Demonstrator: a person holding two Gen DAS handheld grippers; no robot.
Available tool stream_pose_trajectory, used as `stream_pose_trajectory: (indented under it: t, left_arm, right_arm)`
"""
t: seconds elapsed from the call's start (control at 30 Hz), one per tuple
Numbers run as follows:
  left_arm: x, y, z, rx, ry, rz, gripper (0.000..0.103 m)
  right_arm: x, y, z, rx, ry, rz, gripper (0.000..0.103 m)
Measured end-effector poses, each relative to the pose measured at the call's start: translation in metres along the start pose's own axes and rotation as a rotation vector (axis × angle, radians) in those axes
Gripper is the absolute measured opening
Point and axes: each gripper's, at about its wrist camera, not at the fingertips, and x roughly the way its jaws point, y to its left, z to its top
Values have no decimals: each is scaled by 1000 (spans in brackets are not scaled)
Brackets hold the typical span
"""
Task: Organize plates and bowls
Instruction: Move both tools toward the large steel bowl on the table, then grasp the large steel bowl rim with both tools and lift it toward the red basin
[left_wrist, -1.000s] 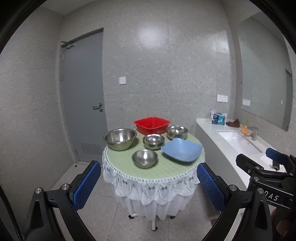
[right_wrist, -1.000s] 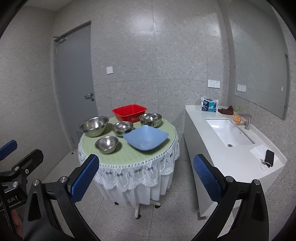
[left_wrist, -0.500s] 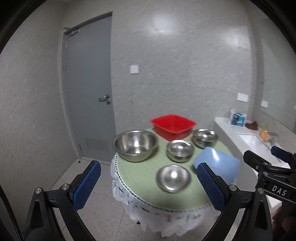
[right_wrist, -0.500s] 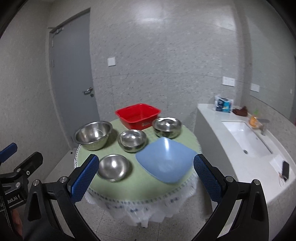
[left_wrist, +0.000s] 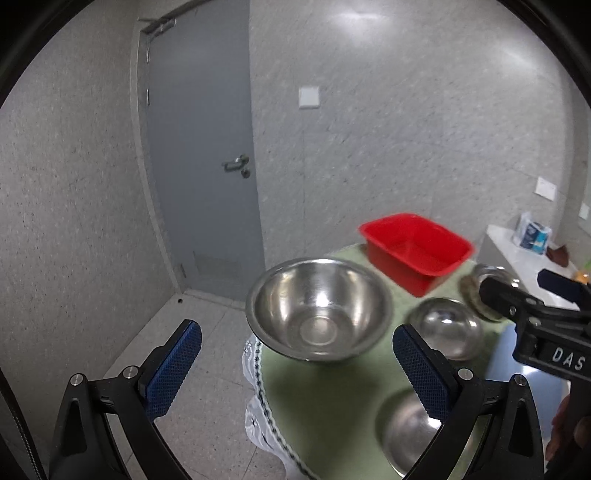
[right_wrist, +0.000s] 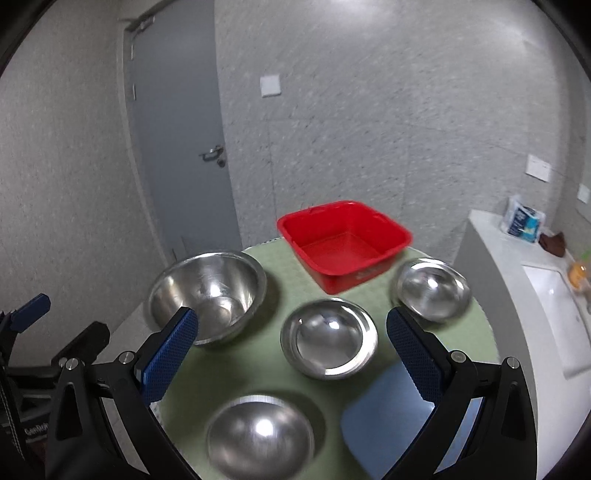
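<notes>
A round table with a green mat (right_wrist: 284, 373) holds a large steel bowl (right_wrist: 210, 295) at the left, three smaller steel bowls (right_wrist: 328, 339) (right_wrist: 432, 288) (right_wrist: 258, 435), a blue plate (right_wrist: 384, 421) at the front right and a red tub (right_wrist: 343, 240) at the back. My left gripper (left_wrist: 295, 369) is open and empty, just short of the large bowl (left_wrist: 317, 306). My right gripper (right_wrist: 291, 354) is open and empty above the table's front, with the middle bowl between its fingers in view.
A grey door (left_wrist: 207, 155) stands behind the table on the left. A white counter with a sink (right_wrist: 554, 310) runs along the right, with a tissue pack (right_wrist: 521, 218) at its back. Tiled floor (left_wrist: 173, 369) lies left of the table.
Both grippers have moved forward and closer to the table; the bowls now fill the lower part of both views. Both stay open and empty.
</notes>
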Motion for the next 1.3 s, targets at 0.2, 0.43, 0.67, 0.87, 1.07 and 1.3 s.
stream_pose_trajectory:
  t: [0.2, 0.43, 0.67, 0.87, 1.07, 1.3]
  left_arm:
    - [91, 18, 19, -9, 92, 38, 102]
    - [200, 46, 33, 19, 207, -7, 89]
    - [281, 69, 41, 34, 314, -119, 45]
    - [316, 87, 55, 46, 321, -181, 28]
    - [320, 113, 82, 35, 289, -251, 27]
    - [307, 110, 136, 62, 144, -326, 27]
  right_arm:
    - [77, 18, 21, -44, 109, 37, 103]
    - [161, 35, 26, -77, 260, 48, 103]
    - [220, 39, 15, -78, 399, 52, 80]
    - [240, 37, 10, -64, 461, 71, 42]
    - [234, 21, 19, -13, 451, 75, 39]
    - [199, 2, 56, 65, 351, 68, 39]
